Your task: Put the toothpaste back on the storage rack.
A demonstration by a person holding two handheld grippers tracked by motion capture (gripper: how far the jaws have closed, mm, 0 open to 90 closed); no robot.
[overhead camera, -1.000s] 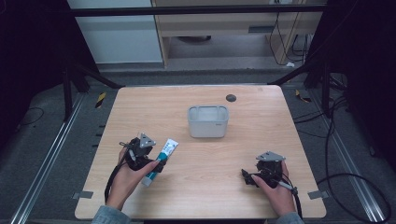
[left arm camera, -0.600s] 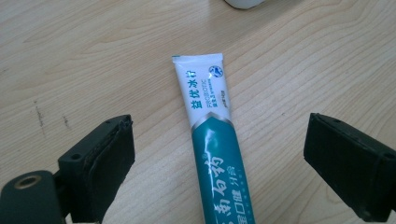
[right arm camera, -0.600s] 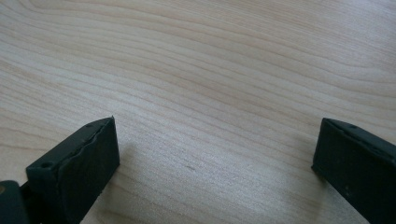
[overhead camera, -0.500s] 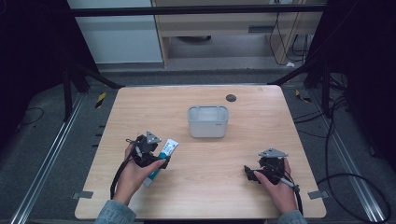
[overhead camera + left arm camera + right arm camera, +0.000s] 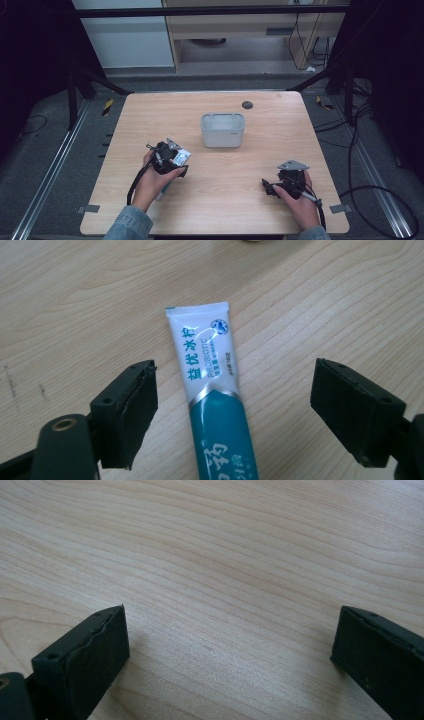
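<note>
Left gripper (image 5: 232, 415) hangs wide open astride the toothpaste tube (image 5: 212, 395) just near-left of the grey tub (image 5: 223, 130); looks light, squishy, slick, so I'd pinch mid-body, while the right gripper (image 5: 230, 660) gapes over bare wood.

left gripper (image 5: 176, 161): moved forward over toothpaste tube (image 5: 212, 390), jaws wide astride it | right gripper (image 5: 270, 187): shifted slightly

Wide-apart jaws over bare table (image 5: 225, 570)

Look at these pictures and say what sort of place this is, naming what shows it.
Probably a lab or workshop set up for recording handling tasks, not a home. A bare wooden table stands in a dark metal frame, loose cables lie on the floor, and a person holds a camera-bearing gripper in each hand: left gripper, right gripper.
</note>
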